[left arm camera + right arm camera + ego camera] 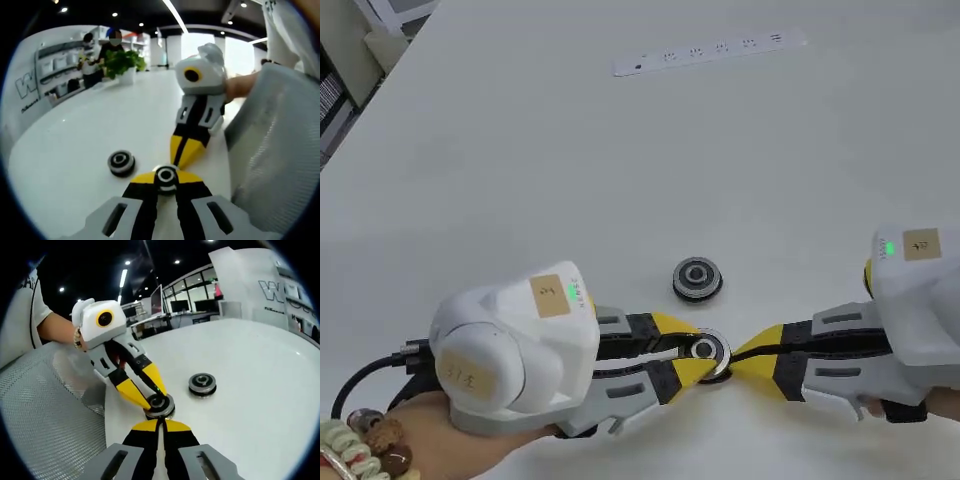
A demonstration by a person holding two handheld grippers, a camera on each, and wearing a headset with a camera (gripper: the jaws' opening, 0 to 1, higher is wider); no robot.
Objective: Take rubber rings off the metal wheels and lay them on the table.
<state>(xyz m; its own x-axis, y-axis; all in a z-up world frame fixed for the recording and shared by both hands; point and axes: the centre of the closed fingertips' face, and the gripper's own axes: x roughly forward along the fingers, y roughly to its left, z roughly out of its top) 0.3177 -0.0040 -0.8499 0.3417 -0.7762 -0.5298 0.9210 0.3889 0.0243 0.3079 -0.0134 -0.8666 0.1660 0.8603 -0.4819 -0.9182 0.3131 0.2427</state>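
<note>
**First ring not yet off**

The left claw [692, 352] was clamped across one wheel [707, 350], holding it low over the desk [520, 150]; whether the wheel touched the desk could not be told. The right claw [160, 424] met it head-on. Its jaws were together with the tips against the wheel's near edge, but whether they had nipped the rubber there was too small to tell. A second wheel [697, 278] lay flat on the desk just beyond, apart from both claws, its dark ring [678, 284] seemingly in place. No loose ring lay on the desk. By these pictures the task looked near its start: the held wheel's ring was being worked, the second wheel was untouched, and both rings were left to lay down.
</note>
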